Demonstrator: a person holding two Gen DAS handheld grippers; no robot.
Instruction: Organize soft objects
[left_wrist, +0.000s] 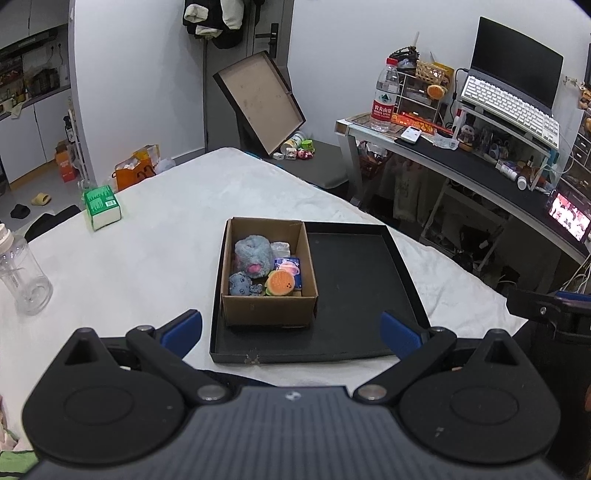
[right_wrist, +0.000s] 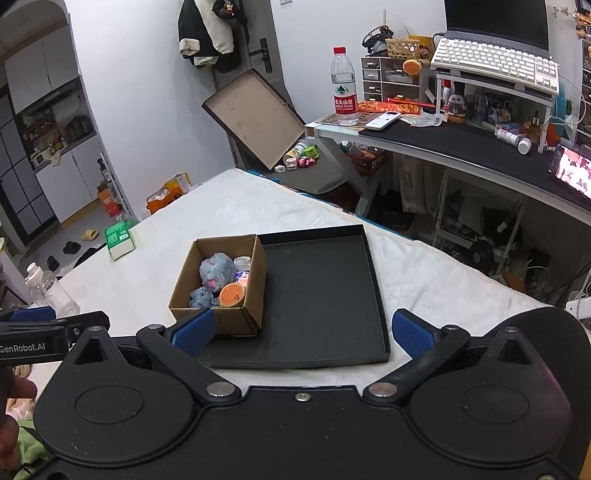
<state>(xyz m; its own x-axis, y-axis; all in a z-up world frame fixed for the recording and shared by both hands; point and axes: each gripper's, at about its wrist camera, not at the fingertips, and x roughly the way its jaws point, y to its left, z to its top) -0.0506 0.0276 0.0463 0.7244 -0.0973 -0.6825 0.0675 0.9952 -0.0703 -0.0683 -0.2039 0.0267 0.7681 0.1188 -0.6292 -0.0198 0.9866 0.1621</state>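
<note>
Both tools are spread wide and hold nothing. The left tool (left_wrist: 291, 332) hangs just short of the near edge of the black tray (left_wrist: 354, 280), which lies on a white-covered bench (left_wrist: 147, 236). Straight ahead of it, almost centred between its blue pads, sits the cardboard box (left_wrist: 267, 306), standing inside the tray's left half. The soft things are already in that box: a large blue-grey plush (left_wrist: 253, 254) at the far side, a small blue plush (left_wrist: 239, 284) at the near left, and an orange round plush (left_wrist: 280, 282) at the near right, with a small printed packet (left_wrist: 290, 267) beside it.

From the right tool (right_wrist: 303, 328), the box (right_wrist: 221, 291) lies ahead and to the left, its near corner just behind the left pad, while the bare part of the tray (right_wrist: 325, 295) is dead ahead.

My reading is that the left tool is the better placed of the 2 for the box. The box's long axis runs away from the tool, so a reach would go straight forward and down over the near wall. The orange plush is the closest piece, the small blue 1 next.
</note>
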